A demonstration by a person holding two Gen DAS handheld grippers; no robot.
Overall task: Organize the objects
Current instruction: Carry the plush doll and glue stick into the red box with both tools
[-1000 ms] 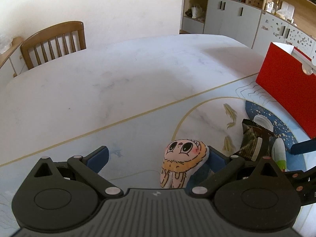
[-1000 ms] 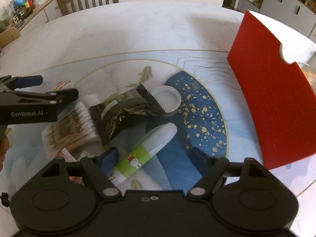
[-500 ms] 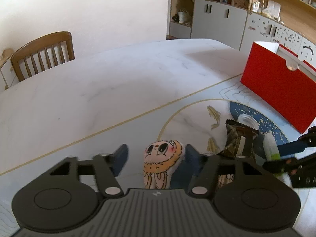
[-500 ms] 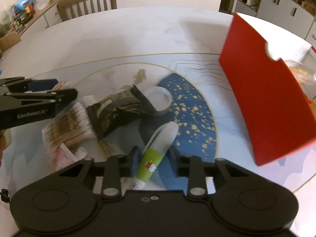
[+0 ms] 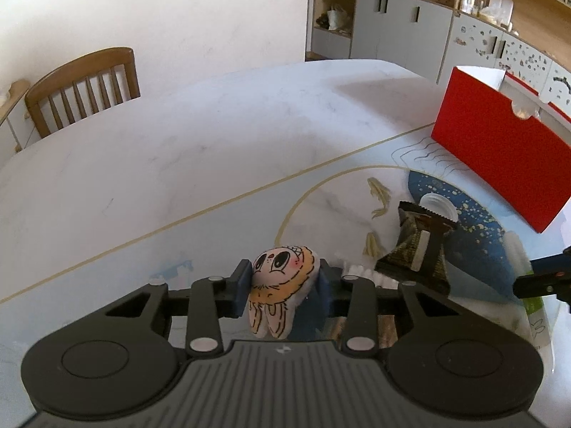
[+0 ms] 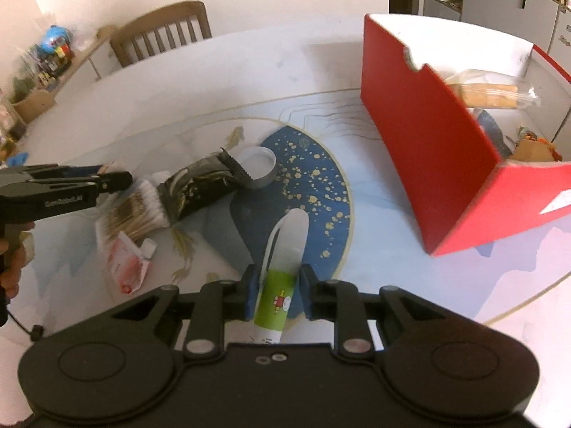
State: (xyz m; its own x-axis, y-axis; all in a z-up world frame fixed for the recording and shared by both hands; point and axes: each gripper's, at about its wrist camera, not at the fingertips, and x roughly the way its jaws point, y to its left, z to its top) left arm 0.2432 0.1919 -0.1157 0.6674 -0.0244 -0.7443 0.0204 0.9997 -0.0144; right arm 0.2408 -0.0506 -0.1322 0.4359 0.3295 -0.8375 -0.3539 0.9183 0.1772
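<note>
Each gripper has just closed to carry its item to the red box [image 6: 428, 164]: left gripper [image 5: 282, 287] pinching the plush toy [image 5: 280, 281], right gripper [image 6: 278, 294] pinching the green-labelled tube [image 6: 282, 267] nearer it.

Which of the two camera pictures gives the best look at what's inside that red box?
The right wrist view. It looks over the near wall into the red box, showing a clear packet of tan sticks and other items too blurred to name. The left wrist view shows only the box's red outer side and white inner rim, none of its contents.
</note>
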